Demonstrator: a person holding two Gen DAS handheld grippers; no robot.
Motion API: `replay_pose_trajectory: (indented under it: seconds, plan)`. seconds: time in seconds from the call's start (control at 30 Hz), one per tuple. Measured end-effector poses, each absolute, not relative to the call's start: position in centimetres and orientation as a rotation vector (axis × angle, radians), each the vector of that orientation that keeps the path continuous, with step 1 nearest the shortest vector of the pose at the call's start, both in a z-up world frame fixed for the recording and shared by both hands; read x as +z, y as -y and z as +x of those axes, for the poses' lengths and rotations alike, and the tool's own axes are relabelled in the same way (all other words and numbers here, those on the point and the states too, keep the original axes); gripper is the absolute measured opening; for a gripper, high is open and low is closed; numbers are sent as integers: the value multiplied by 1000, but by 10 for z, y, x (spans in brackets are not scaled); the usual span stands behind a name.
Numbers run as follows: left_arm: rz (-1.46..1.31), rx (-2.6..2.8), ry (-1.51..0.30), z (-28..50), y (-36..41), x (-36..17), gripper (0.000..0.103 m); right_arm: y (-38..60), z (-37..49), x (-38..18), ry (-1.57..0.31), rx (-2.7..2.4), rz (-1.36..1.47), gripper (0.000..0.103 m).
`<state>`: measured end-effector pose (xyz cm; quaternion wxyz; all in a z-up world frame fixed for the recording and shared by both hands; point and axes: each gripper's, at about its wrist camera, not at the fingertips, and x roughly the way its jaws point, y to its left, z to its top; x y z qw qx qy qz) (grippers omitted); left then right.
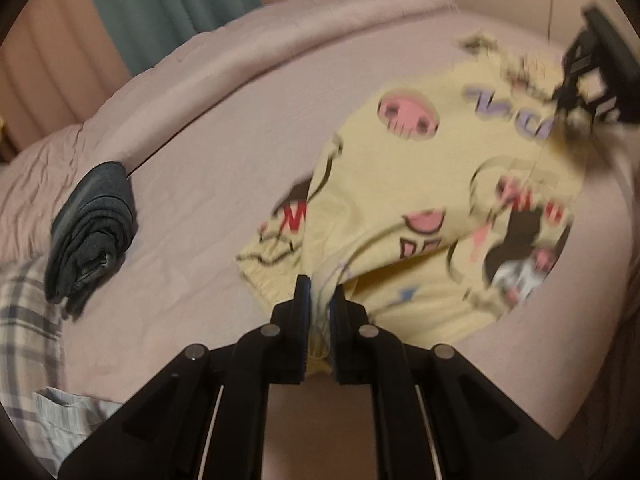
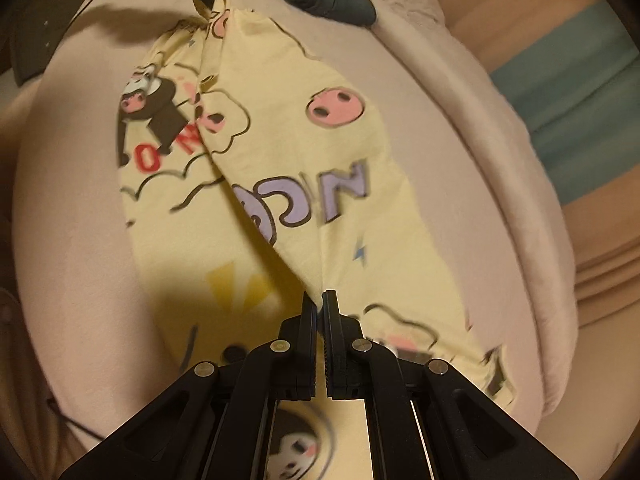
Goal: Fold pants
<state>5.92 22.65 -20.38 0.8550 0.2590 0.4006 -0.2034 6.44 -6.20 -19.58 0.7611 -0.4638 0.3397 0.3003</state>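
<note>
My left gripper (image 1: pixel 319 294) pinches a bunched fold of the yellow pants (image 1: pixel 432 200), the gathered elastic edge caught between its pads. My right gripper (image 2: pixel 320 300) is pressed together on the other end of the same pants (image 2: pixel 280 152), a ridge of cloth rising straight up into its tips. In the left view the right gripper (image 1: pixel 592 80) shows far off at the upper right, blurred, with the cloth drawn up to it.

The pants lie stretched between my two grippers on the pink sheet of the bed (image 1: pixel 200 184), folded lengthwise with one layer lapped over the other along a slanting crease. A second elastic hem (image 1: pixel 260 268) pokes out from under the top layer just beside my left gripper. The edge nearest the side of the bed runs close to where the sheet curves away; the other long edge has bare sheet beside it.

Across that bare stretch, well apart from the pants, sits a folded dark garment (image 1: pixel 90 236) against the rolled pink blanket (image 1: pixel 280 40). A plaid cloth (image 1: pixel 28 312) lies at the left margin beside it. Behind the blanket hang peach and teal curtains (image 1: pixel 168 8).
</note>
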Motion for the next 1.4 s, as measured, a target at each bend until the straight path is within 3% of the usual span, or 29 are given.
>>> replay_pose_trajectory:
  seconds: [0.17,0.2,0.23,0.27,0.3,0.37,0.4,0.6,0.93,1.1,1.17,1.2,1.4]
  plan:
    - [505,-477,-922,55,-237,-218,19,64,47,-221,-830,701,-1024,3]
    - [496,-482,-923,50,-240,-217,30,64,47,-221,-841,709,-1021,3]
    - [491,-472,-933,47,-243,-218,53,66,48,-219,-855,711,-1009,3]
    - [473,-452,-959,45,-249,-219,63,67,50,-217,-868,715,-995,4]
    - [456,-442,-969,41,-251,-220,67,70,53,-212,-897,725,-965,6]
    - [380,-404,-966,34,-267,-216,66,74,58,-202,-935,729,-912,28]
    - [323,-388,-959,33,-276,-212,66,76,59,-196,-943,742,-881,32]
    - [-269,-395,-912,40,-317,-193,66,54,74,-143,-851,894,-608,34]
    - [-867,-364,-907,30,-314,-224,68,-6,66,-163,-789,990,-581,34]
    - [-999,-282,-892,41,-319,-240,62,-8,71,-171,-802,976,-540,34]
    - [-997,-245,-857,49,-323,-237,30,-5,75,-173,-805,973,-508,34]
    - [-978,-216,-852,53,-323,-235,9,-5,77,-175,-809,967,-498,34]
    - [-891,-168,-765,47,-322,-217,9,2,78,-174,-802,958,-457,34]
